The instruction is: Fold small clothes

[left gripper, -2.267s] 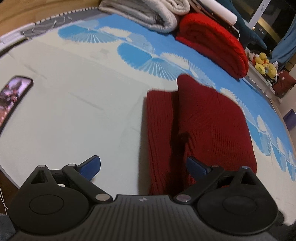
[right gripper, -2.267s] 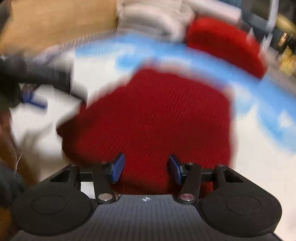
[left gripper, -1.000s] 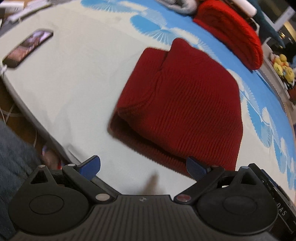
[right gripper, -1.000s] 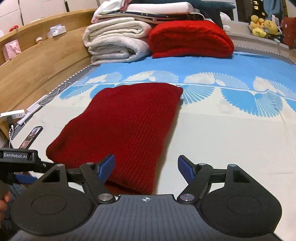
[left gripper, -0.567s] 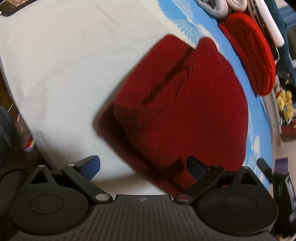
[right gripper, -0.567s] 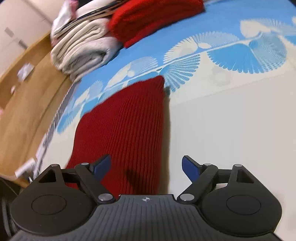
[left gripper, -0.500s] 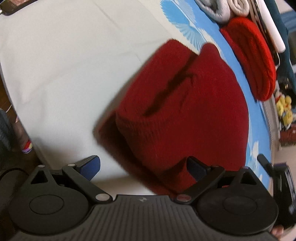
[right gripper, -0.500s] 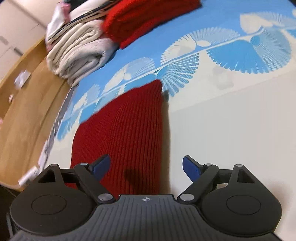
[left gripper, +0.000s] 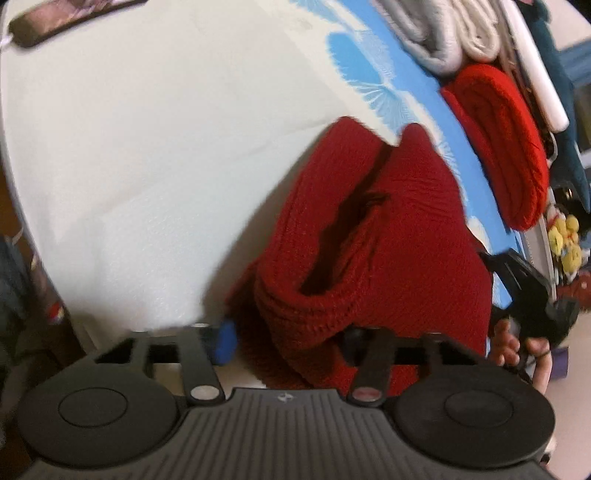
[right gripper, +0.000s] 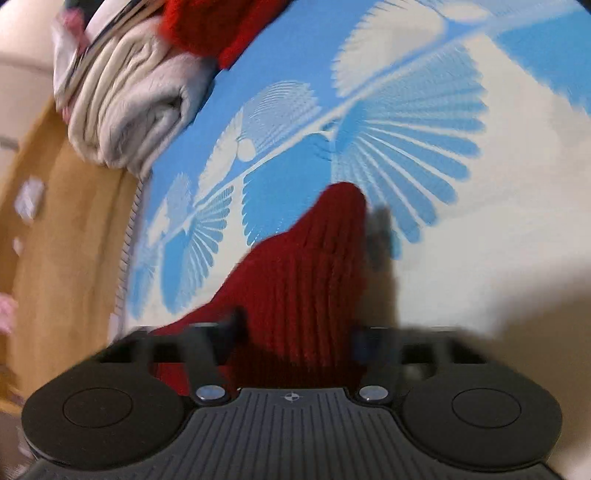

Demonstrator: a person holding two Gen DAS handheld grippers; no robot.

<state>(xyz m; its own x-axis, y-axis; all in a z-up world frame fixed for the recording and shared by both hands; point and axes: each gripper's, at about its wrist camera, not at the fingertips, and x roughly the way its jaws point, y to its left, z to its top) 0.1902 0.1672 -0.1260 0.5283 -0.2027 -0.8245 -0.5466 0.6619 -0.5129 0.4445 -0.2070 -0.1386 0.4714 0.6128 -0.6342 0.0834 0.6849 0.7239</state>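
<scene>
Left wrist view is showing the left hand-held gripper [left gripper: 286, 338] biting into the near edge of the dark red knit sweater [left gripper: 388, 236], which is lying bunched on the bed [left gripper: 147, 129], fabric bulging between its narrowed fingers. Beyond the sweater, a bright red folded blanket [left gripper: 498, 140] is sitting beside grey and white folded ones [left gripper: 443, 33]. A phone [left gripper: 62, 18] is lying well away from the sweater. Over on the right wrist view, pretty blurry, the right hand-held gripper [right gripper: 295, 338] is straddling the sweater [right gripper: 306, 280] too; whether it's actually pinching, can't tell.
</scene>
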